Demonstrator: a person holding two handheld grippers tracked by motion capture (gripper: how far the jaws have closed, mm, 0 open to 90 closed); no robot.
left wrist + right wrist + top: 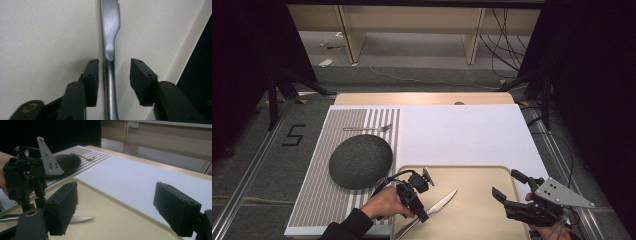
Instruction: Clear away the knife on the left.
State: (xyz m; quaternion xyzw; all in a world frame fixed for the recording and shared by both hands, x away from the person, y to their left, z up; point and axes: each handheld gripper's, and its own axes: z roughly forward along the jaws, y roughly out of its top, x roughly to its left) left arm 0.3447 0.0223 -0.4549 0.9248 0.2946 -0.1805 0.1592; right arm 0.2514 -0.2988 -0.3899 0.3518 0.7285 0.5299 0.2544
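A silver metal fork [368,128] lay on the striped placemat [314,200], just beyond a dark grey round plate [360,161]. The left gripper [113,75] stood with jaws apart astride the handle of a silver table knife [439,204] lying on the beige plastic tray [477,200], not clamping it. The right gripper [506,186] hovered wide open, empty.

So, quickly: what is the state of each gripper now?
Left gripper: open, jaws either side of the knife handle, not clamped.
Right gripper: open, holding nothing.
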